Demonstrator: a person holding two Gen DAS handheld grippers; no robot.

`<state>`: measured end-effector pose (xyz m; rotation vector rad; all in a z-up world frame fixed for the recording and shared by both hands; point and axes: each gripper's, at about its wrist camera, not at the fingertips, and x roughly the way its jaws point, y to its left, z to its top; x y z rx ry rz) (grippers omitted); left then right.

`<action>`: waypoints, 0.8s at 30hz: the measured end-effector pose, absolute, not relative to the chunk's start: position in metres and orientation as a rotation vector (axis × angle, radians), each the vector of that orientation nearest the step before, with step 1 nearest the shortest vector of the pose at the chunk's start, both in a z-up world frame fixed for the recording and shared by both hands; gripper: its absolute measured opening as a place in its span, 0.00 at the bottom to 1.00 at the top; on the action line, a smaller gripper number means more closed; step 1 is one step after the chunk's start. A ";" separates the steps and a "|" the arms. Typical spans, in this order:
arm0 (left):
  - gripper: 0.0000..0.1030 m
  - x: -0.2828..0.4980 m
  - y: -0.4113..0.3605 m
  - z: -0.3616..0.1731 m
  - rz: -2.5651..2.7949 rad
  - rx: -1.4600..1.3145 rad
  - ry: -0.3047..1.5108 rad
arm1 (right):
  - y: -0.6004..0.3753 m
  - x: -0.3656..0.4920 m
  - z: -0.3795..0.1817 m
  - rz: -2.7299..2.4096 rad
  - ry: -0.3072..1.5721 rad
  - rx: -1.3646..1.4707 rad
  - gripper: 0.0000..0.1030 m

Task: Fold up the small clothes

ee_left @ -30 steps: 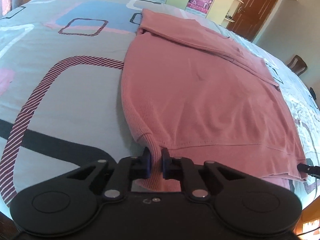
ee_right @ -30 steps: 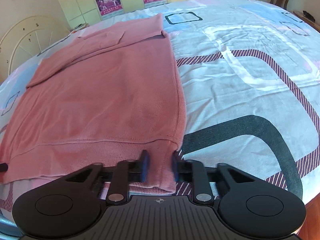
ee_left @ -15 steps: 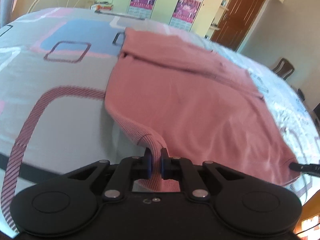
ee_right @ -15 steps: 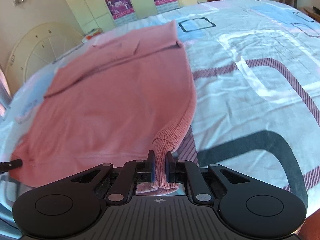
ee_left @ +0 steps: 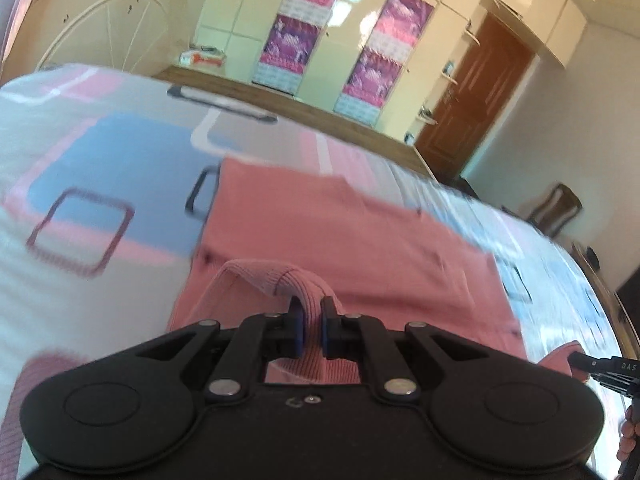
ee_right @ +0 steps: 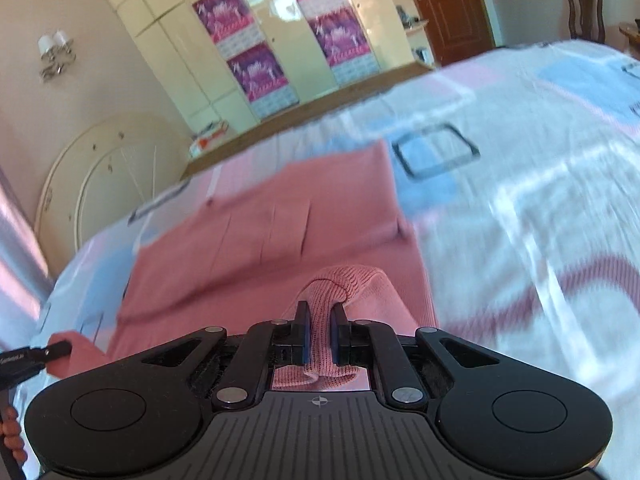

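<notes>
Lifted since a second ago: pink knit sweater (ee_left: 360,240) hem, off the patterned bedsheet (ee_left: 100,160). I kept left gripper (ee_left: 310,330) and right gripper (ee_right: 319,334) each pinching one ribbed corner.

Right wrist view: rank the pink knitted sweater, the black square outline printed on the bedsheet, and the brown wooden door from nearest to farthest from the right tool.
1. Pink knitted sweater: pinched in the right tool, at bottom centre.
2. Black square outline printed on the bedsheet: beyond the sweater's far corner, to the right.
3. Brown wooden door: on the far wall, upper right.
</notes>
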<state>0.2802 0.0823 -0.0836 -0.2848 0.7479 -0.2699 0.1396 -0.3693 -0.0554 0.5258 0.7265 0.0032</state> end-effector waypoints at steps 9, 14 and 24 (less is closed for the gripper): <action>0.07 0.401 0.066 -0.087 -0.167 -0.331 0.727 | -0.401 0.275 -0.061 -0.024 0.694 0.566 0.08; 0.07 0.466 0.047 -0.108 -0.107 -0.273 0.768 | -0.417 0.338 -0.089 -0.065 0.754 0.638 0.09; 0.80 0.499 0.049 -0.123 -0.042 -0.183 0.779 | -0.439 0.377 -0.104 -0.093 0.744 0.564 0.51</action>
